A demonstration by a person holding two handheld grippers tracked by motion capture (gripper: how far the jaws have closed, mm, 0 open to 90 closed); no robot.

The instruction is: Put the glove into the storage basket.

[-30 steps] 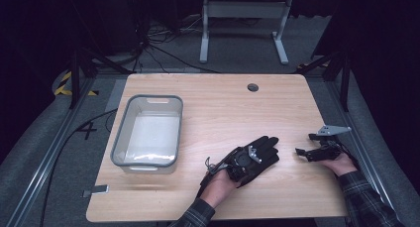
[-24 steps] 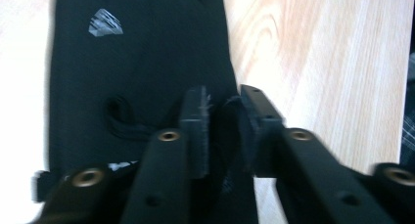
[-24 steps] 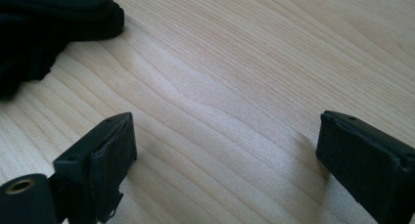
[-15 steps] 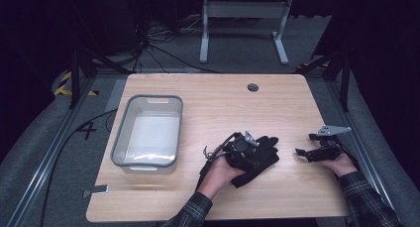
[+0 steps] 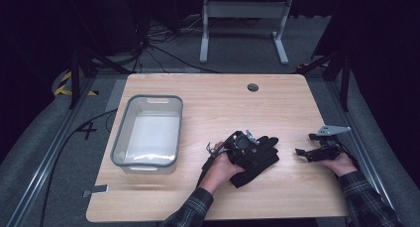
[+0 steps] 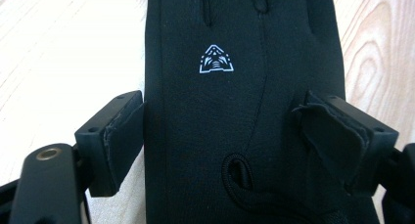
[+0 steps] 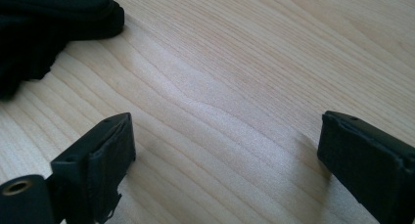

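The left gripper [image 5: 243, 143] sits over the flat black fabric glove [image 5: 257, 157], jaws spread wide to either side of it; they have just been opening, pads looking clear of the cloth. It looks like a release or re-grip; the next move calls for closing squarely. The left gripper view shows the glove's small white triangular logo [image 6: 216, 60]. Right of the glove, the right gripper [image 5: 306, 152] gapes empty. Farther left stands the grey translucent plastic bin [image 5: 119, 138].

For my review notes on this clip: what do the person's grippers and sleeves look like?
Both grippers are black, each with two blocky black jaws faced with worn dark padding. The right gripper carries a grey three-cornered plate on top. The left gripper has small silver metal parts on its body. Both sleeves are a dark plaid.
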